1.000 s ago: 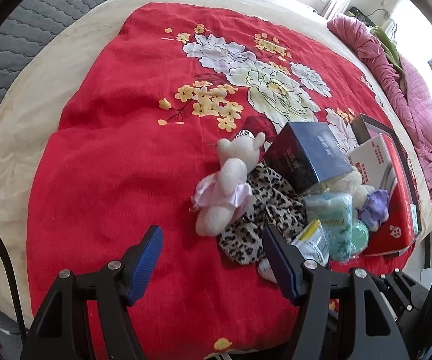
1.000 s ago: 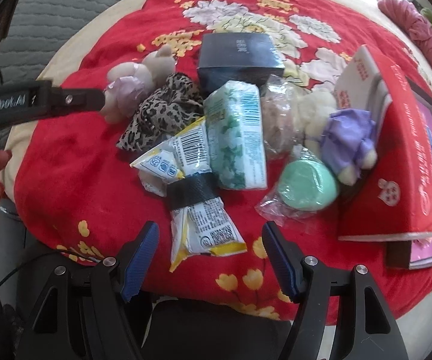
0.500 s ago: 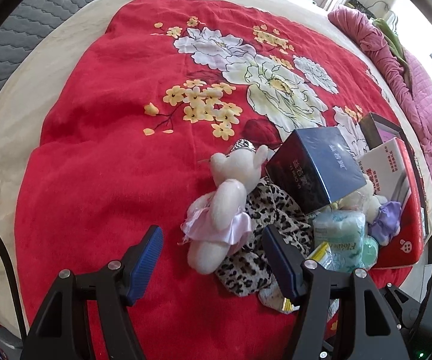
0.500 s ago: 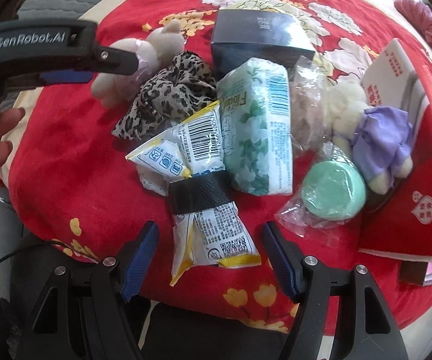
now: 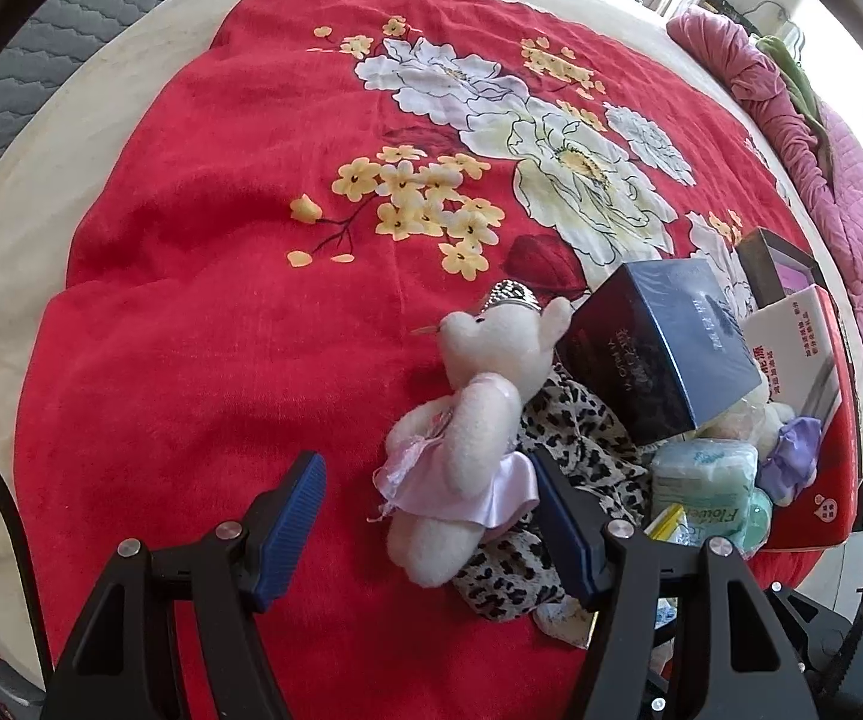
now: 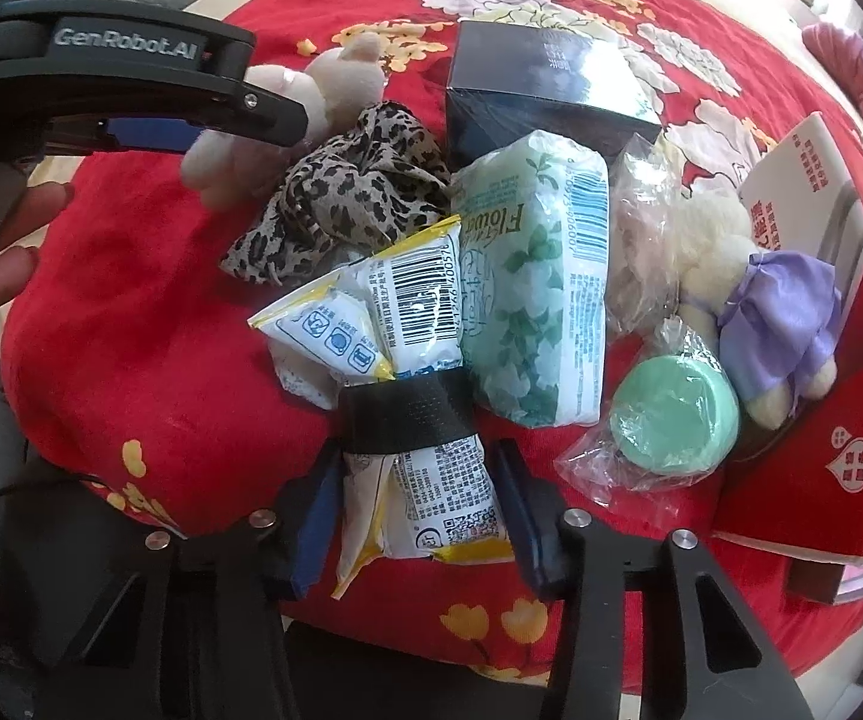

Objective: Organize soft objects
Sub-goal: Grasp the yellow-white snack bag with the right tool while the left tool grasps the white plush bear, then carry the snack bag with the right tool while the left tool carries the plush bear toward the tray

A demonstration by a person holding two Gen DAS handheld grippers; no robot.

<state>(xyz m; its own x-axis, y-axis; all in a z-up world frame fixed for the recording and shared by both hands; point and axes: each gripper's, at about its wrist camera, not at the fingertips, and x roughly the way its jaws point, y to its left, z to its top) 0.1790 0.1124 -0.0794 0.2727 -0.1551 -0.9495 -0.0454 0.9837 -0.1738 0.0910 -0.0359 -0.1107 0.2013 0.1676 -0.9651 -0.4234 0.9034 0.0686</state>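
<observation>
A grasping step is in hand on both sides, judged from how the tools stand over a heap of soft things on the red floral blanket (image 5: 203,324) of the bed. The left tool (image 5: 428,519) is spread wide, and the white plush bear in a pink skirt (image 5: 473,438) is framed between its blue pads; the bear's lower body lies close against the right-hand pad, though contact cannot be made out for certain. The bear rests partly on a leopard-print cloth (image 6: 347,192), next to a dark box (image 5: 659,342).

The right tool (image 6: 416,519) is also released, and the end of a banded bundle of white-and-yellow packets (image 6: 407,372) is straddled by it; the pads are seen just beside the wrapper, not pressed into it. A green tissue pack (image 6: 536,300), a bagged green puff (image 6: 674,414) and a plush bear in a purple dress (image 6: 755,306) are crowded alongside.

A closing of each tool is called for next, with the bear centred first so that the cloth is not pinched with it.
</observation>
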